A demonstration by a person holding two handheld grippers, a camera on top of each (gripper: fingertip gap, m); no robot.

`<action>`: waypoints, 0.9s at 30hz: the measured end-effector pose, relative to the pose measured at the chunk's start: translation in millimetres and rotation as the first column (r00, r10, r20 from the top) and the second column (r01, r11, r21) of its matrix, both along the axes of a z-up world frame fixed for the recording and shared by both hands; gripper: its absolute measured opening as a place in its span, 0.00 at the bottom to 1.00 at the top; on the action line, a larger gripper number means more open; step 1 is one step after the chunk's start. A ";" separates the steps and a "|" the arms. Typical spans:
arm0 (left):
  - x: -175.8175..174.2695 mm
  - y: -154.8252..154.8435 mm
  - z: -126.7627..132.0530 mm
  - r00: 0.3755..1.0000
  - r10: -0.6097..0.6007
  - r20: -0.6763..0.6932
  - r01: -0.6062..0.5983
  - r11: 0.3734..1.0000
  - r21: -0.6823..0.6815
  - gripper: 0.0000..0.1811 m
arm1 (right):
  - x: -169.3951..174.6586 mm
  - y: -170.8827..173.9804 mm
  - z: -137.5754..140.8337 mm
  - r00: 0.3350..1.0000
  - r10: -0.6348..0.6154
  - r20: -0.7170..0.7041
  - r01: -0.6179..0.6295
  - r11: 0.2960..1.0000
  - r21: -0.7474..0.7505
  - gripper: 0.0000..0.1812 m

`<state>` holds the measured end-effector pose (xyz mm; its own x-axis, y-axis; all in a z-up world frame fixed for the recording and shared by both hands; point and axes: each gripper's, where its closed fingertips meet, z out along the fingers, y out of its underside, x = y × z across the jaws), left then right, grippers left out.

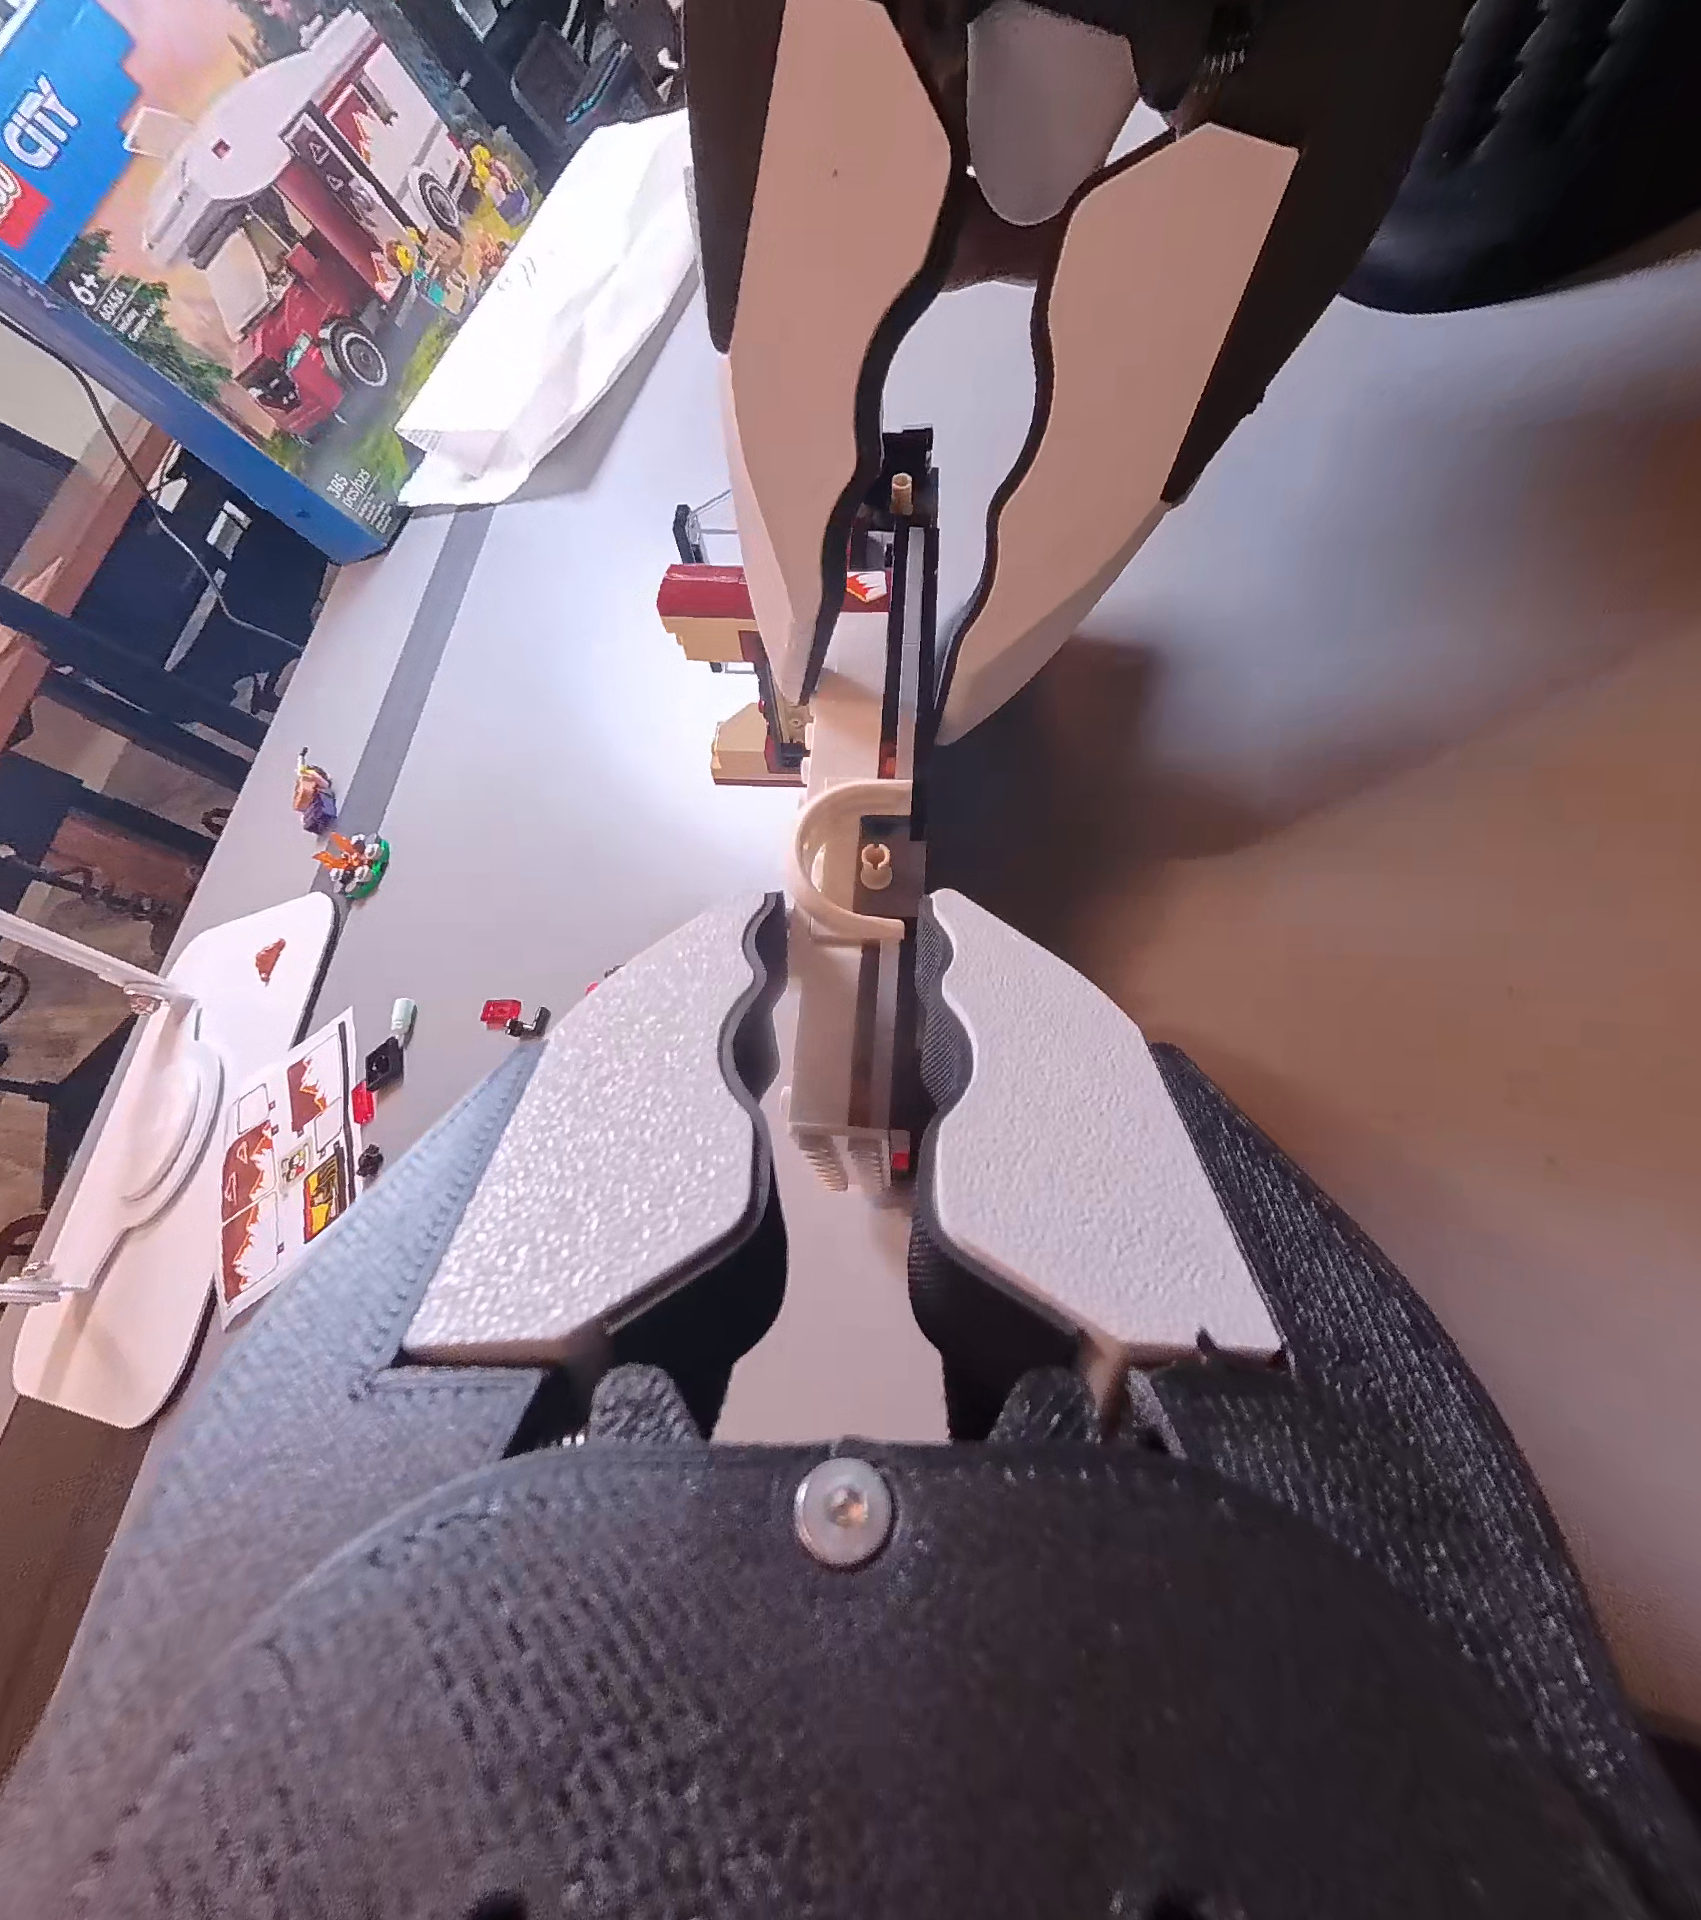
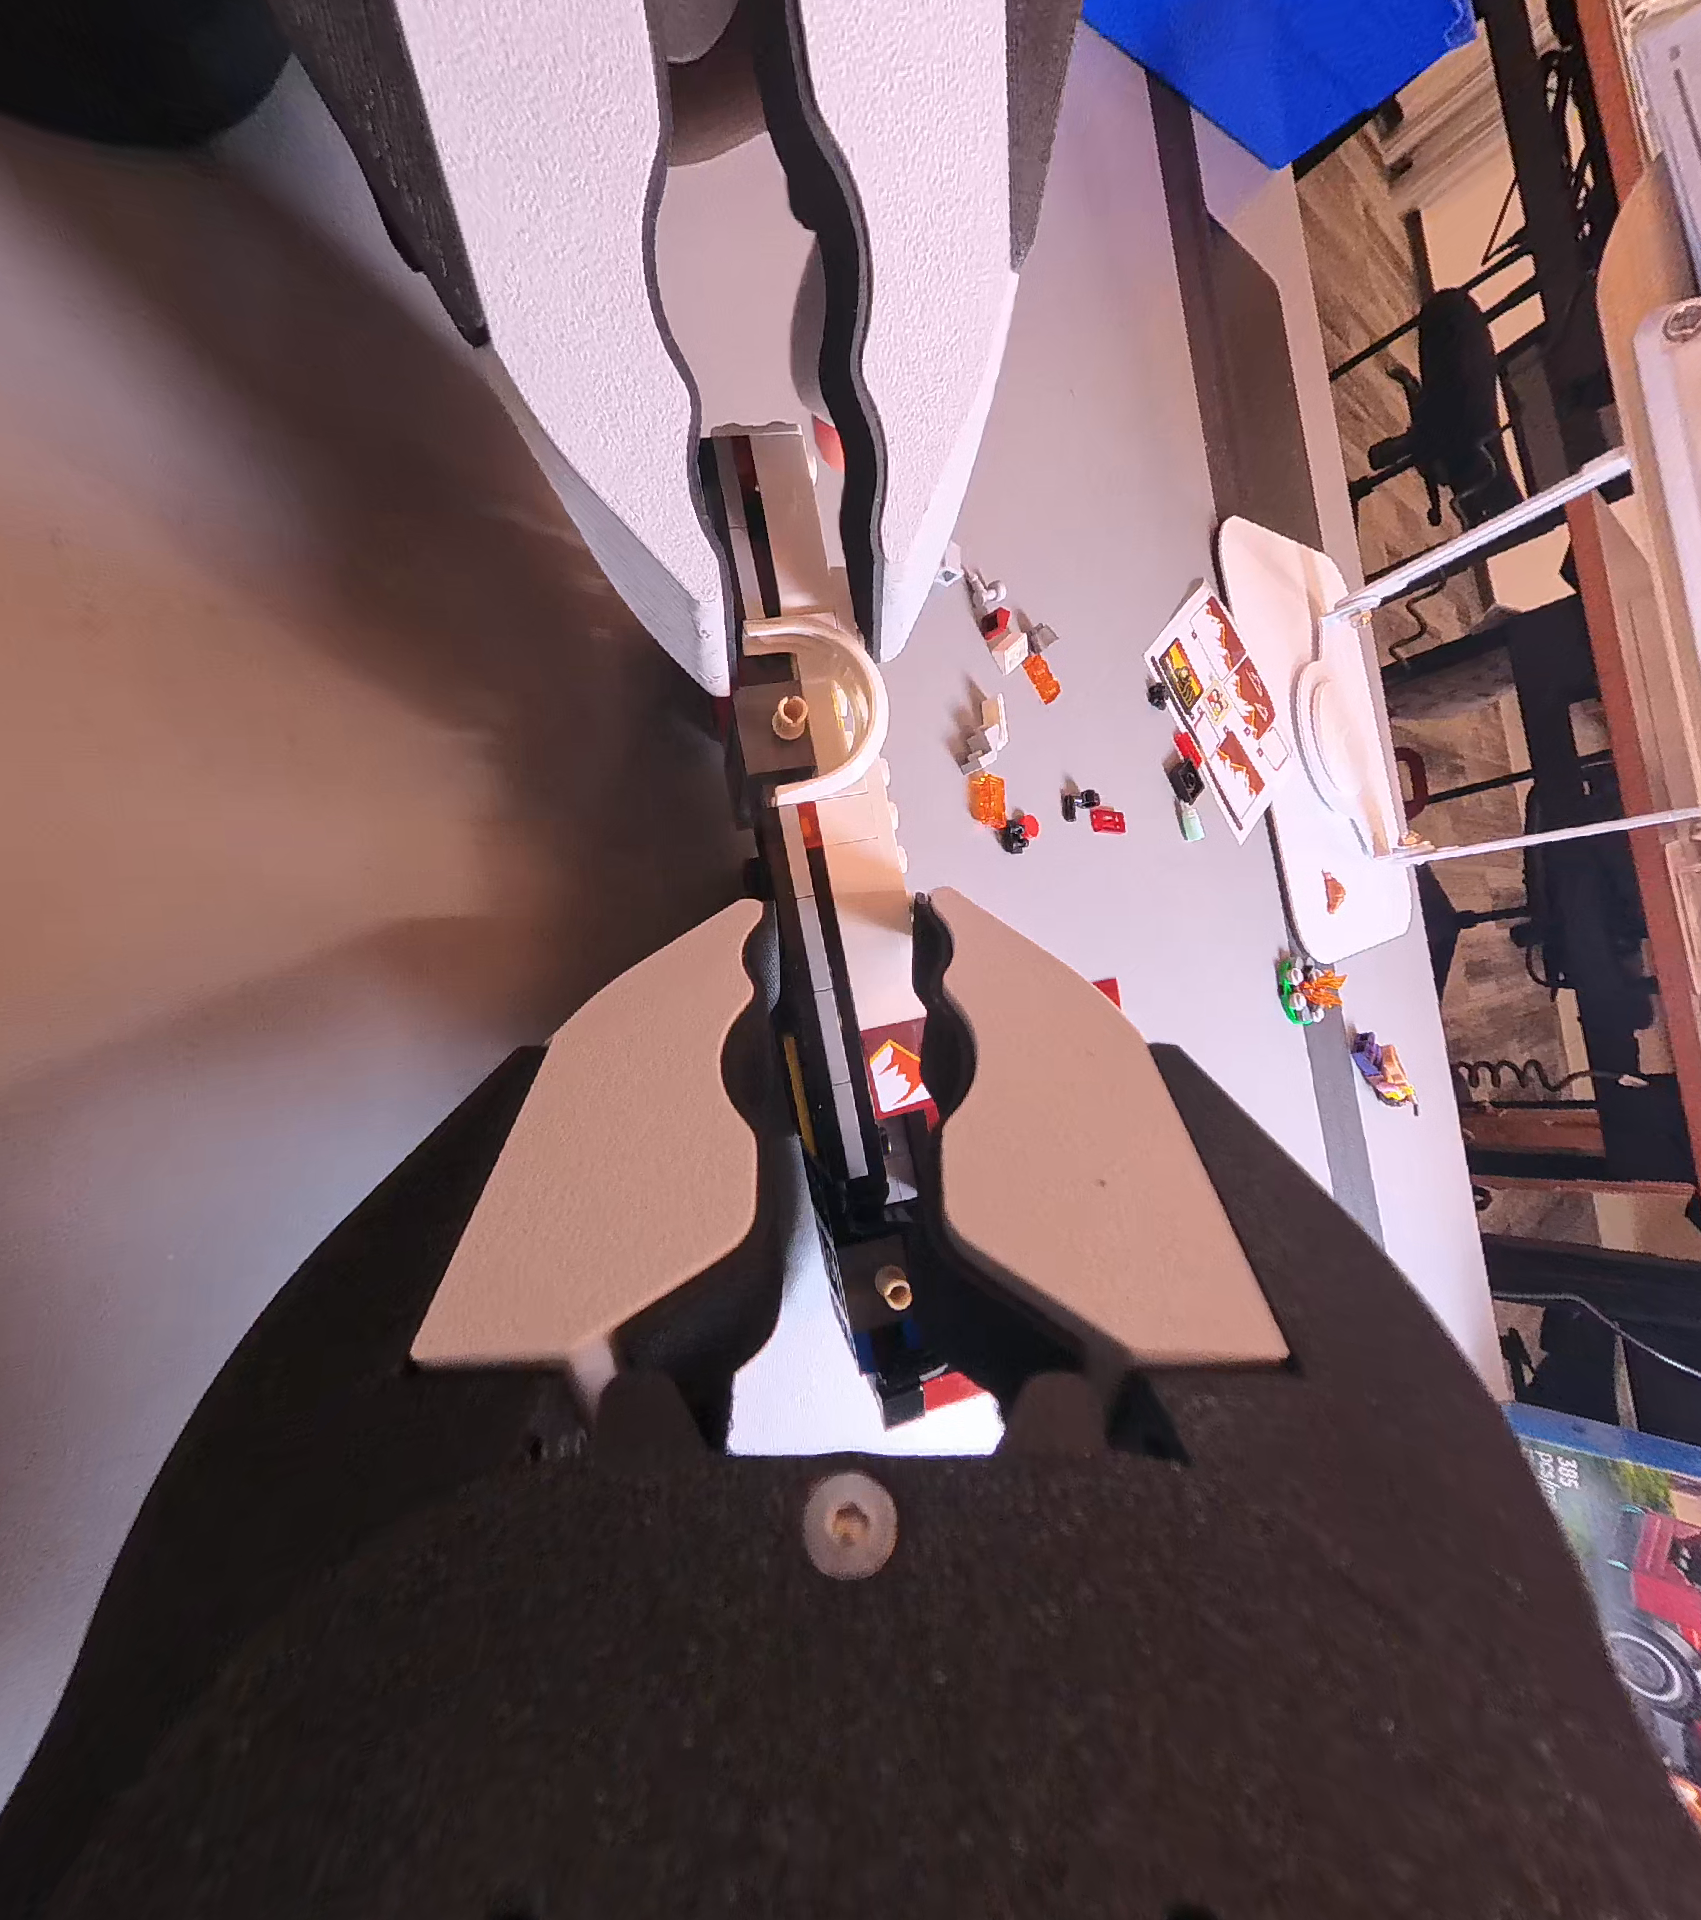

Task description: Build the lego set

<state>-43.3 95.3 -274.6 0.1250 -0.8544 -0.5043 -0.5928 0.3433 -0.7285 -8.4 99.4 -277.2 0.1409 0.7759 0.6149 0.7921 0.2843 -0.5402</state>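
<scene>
Gripping opposite ends of the one half-built vehicle (image 1: 861,997), the left gripper (image 1: 851,935) and right gripper (image 2: 841,925) each close narrowly on it, probably to steady it above the table (image 1: 534,748) for pressing bricks; its white arch (image 2: 830,717) sits between them. Farther right lie one sticker sheet (image 2: 1215,717), two orange transparent pieces (image 2: 986,800) and one white stand base (image 2: 1345,727)

Printed writing stands on the blue set box (image 1: 150,249) and the sticker sheet (image 1: 290,1164).

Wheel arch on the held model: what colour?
White wheel arch, seen best in the right wrist view; dark block with a tan pin inside it.
</scene>
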 end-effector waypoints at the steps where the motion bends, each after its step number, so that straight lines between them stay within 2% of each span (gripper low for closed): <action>1: 0.2 0.1 0.1 1.000 -0.004 0.006 0.004 1.000 0.003 0.13 | 0.1 0.2 0.2 1.000 -0.003 0.001 0.003 1.000 0.002 0.14; 4: -0.6 0.0 0.7 1.000 -0.009 0.024 0.008 1.000 0.020 0.14 | -0.5 0.8 0.6 1.000 -0.008 -0.001 0.008 1.000 0.011 0.14; 6: -5.4 0.6 -0.2 1.000 0.003 0.011 -0.003 1.000 0.022 0.23 | 0.3 2.1 1.5 1.000 -0.015 0.001 0.015 0.999 0.035 0.14; 8: -12.3 2.6 -1.9 1.000 0.017 0.011 -0.017 1.000 -0.007 0.26 | 1.7 2.7 2.0 1.000 -0.022 -0.010 0.023 0.999 0.047 0.14; 11: -19.8 7.3 -7.3 1.000 0.030 -0.007 -0.030 1.000 0.001 0.23 | 3.7 1.4 2.0 1.000 -0.024 -0.013 0.025 0.996 0.083 0.14; 13: -21.8 8.9 -10.7 0.998 0.029 -0.048 -0.026 0.998 0.064 0.13 | 4.7 0.0 1.1 1.000 -0.027 -0.008 0.028 0.994 0.103 0.14; 16: -18.5 4.2 -8.4 0.999 0.010 -0.044 -0.006 0.996 0.088 0.13 | 7.9 -2.3 1.3 0.999 -0.040 -0.001 0.040 0.992 0.118 0.14; 19: -20.5 5.7 -12.7 0.993 0.020 -0.117 0.004 0.980 0.199 0.13 | 13.9 -11.3 1.9 0.999 -0.049 0.014 0.048 0.995 0.091 0.15; 23: -20.1 1.4 -16.0 0.991 0.008 -0.135 0.025 0.970 0.244 0.13 | 25.2 -21.5 -3.7 0.997 -0.050 0.057 0.047 0.998 0.048 0.16; 25: -19.0 -1.2 -18.0 0.985 -0.002 -0.174 0.053 0.956 0.289 0.13 | 24.7 -20.9 -5.4 0.995 -0.058 0.081 0.050 0.994 0.093 0.11; 27: -16.9 -8.2 -23.5 0.979 -0.034 -0.202 0.094 0.951 0.293 0.14 | 24.9 -17.7 -4.7 0.991 -0.080 0.109 0.060 0.983 0.171 0.01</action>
